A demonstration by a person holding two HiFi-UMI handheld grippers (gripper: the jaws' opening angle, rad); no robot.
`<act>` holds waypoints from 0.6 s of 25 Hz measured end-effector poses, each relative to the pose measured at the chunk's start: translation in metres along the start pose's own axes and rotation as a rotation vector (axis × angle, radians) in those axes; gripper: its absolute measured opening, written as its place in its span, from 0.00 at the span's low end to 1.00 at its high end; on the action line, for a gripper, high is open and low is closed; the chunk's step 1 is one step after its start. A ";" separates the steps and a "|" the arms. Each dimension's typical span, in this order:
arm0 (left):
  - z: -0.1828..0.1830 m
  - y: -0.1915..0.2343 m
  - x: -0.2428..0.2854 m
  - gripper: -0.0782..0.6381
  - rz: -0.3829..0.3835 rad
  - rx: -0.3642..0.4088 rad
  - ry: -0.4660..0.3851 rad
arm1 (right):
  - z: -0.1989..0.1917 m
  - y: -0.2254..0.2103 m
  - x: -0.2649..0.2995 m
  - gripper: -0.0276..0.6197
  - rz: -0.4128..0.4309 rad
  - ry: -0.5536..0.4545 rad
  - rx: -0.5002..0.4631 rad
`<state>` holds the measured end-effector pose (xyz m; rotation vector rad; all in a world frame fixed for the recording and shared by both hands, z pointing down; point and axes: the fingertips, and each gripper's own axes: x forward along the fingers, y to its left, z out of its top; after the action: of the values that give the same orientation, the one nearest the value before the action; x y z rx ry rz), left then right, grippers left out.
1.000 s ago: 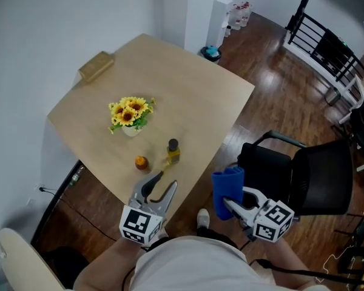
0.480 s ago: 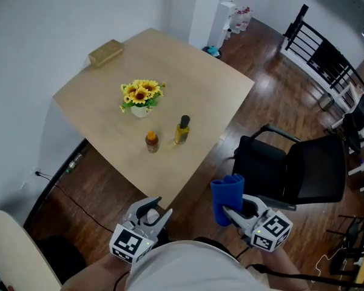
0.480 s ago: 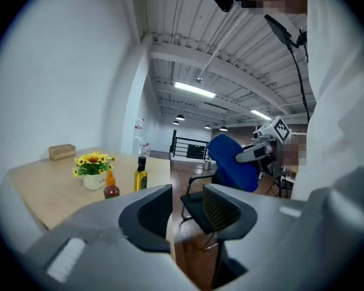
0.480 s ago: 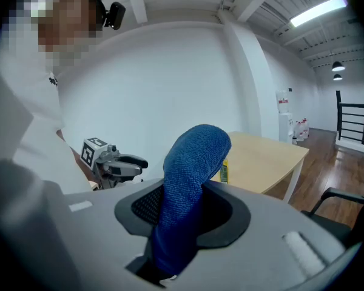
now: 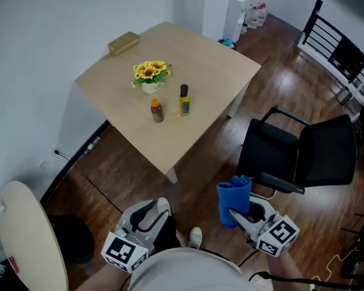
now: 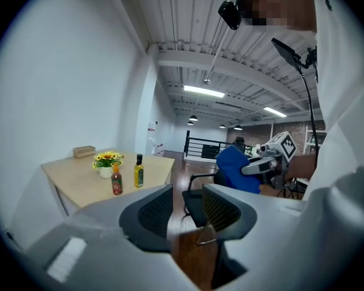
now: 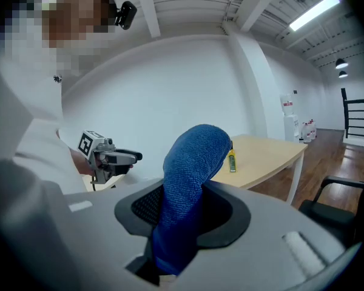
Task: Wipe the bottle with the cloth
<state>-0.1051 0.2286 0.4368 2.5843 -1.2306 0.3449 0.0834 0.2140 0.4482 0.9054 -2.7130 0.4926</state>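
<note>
**Head view.** The person stands well apart from the bench (image 5: 230, 77), with bare floor between. Two bottles stand on the bench just beside each other: a yellow bottle (image 5: 184, 100) with a dark cap and a smaller sauce bottle (image 5: 157, 111). A pot of sunflowers (image 5: 150, 73) stands near them, and a box (image 5: 123, 42) lies at the far corner. The task does not say which bottle is meant. The left tool (image 5: 155, 210) and the right tool (image 5: 238, 216) are held close to the body. The blue cloth (image 5: 235, 197) stands up from the right tool. A black chair (image 5: 303, 156) stands to the right of the path to the bench. The step in hand appears to be the approach: walk in on the left of the chair and stop with both bottles within reach.

**Left gripper view.** The left tool (image 6: 187, 202) has its jaws a moderate gap apart, with nothing between them. Both bottles (image 6: 138, 171) (image 6: 116, 180) show upright on the bench ahead. This tool will likely steady the bottle. Widen the gap before reaching, and close low on the body so the bottle cannot tip into its neighbour or the sunflowers.

**Right gripper view.** The right tool (image 7: 182, 208) is clamped on the cloth (image 7: 191, 174), which rises in a thick folded roll above the jaws. The yellow bottle (image 7: 231, 161) shows just past its edge. Wipe with the free upper fold only, keeping the jaws off the glass.
</note>
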 end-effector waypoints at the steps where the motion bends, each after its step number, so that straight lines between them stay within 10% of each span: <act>1: -0.001 -0.011 -0.006 0.34 -0.018 0.000 0.012 | -0.006 0.005 -0.007 0.27 0.001 0.000 0.007; 15: 0.012 -0.021 -0.084 0.34 -0.122 0.046 -0.058 | -0.015 0.105 -0.033 0.27 -0.114 -0.085 0.058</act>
<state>-0.1386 0.2978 0.3959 2.7113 -1.0893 0.2795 0.0459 0.3164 0.4263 1.1136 -2.7153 0.5239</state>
